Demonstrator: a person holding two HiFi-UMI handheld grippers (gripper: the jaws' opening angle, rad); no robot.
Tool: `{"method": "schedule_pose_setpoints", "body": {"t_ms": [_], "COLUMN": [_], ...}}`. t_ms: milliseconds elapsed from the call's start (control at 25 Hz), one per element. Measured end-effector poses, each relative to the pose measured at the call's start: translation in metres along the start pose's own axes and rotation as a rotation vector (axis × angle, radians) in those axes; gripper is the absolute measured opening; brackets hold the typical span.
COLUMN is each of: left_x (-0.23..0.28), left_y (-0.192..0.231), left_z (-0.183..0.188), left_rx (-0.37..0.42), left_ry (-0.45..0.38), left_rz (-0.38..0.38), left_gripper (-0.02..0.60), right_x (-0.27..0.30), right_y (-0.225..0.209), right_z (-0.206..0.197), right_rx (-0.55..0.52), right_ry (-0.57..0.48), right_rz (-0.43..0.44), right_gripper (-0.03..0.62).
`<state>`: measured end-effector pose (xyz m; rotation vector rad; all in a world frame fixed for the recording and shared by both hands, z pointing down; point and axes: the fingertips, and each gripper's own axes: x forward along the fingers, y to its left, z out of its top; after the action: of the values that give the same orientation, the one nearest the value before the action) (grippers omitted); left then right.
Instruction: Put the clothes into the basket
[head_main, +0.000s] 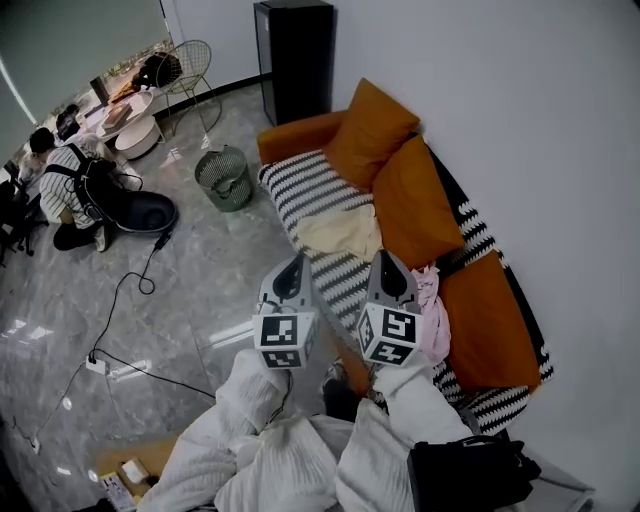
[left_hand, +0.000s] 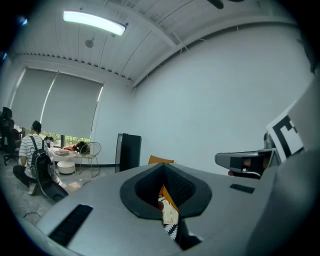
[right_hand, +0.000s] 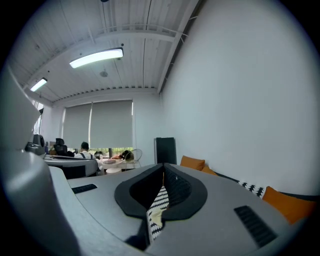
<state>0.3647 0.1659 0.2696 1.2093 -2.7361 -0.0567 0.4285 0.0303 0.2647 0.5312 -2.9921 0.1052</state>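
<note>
Cream garment lies crosswise on the sofa — basket upright.

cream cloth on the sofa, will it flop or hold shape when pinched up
Probably floppy: the cream cloth lies rumpled and flat on the striped sofa cover. Likely light, since it looks thin. It may drape and drag across the seat when lifted.

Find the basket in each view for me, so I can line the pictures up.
Head view: the wire basket stands upper left of centre, just off the end of the sofa.
Left gripper view: not in it.
Right gripper view: not in it.
Shared landmark: the tall black cabinet, seen in all three.
</note>
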Motion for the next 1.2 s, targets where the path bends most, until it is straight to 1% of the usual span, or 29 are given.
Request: {"method": "schedule_pose_setpoints", "body": {"t_ms": [120,280,400,480,640,840,920,1040,1200], "left_x": [0.048,0.108,0.147,0.17,0.196,0.221,0.231,0.243,0.26], "left_y": [-0.011,-0.03,-0.054,-0.069,-0.09,-0.106,-0.116,-0.134,-0.164], "left_z": [0.004,0.003,-0.005,-0.013,-0.047,-0.105,-0.122,-0.148,-0.185], "left_rx": [0.008,0.034,0.079,0.082,0.065,0.084,0.094,0.105,0.106], "left_ry": [0.016,0.048,0.06,0.069,0.137,0.263,0.289,0.321,0.359], "left_rz": [-0.035,-0.105,-0.18,-0.227,-0.307,-0.411,-0.451,-0.51,-0.572], "left_gripper": [0.006,0.006,0.006,0.006,0.006,0.006,0.006,0.005,0.006], "right_x": [0.032,0.06,0.068,0.074,0.08,0.075,0.067,0.05,0.035], "right_y": [-0.031,-0.075,-0.108,-0.128,-0.158,-0.185,-0.198,-0.22,-0.249], "right_z": [0.008,0.001,-0.013,-0.026,-0.058,-0.089,-0.107,-0.144,-0.187], "right_rx": [0.018,0.037,-0.004,-0.017,0.033,0.082,0.117,0.159,0.175], "right_ry": [-0.004,0.02,0.048,0.075,0.14,0.162,0.183,0.249,0.318], "right_rz": [-0.038,-0.104,-0.157,-0.192,-0.28,-0.426,-0.485,-0.561,-0.621], "right_gripper": [0.023,0.023,0.023,0.023,0.023,0.023,0.023,0.023,0.024]}}
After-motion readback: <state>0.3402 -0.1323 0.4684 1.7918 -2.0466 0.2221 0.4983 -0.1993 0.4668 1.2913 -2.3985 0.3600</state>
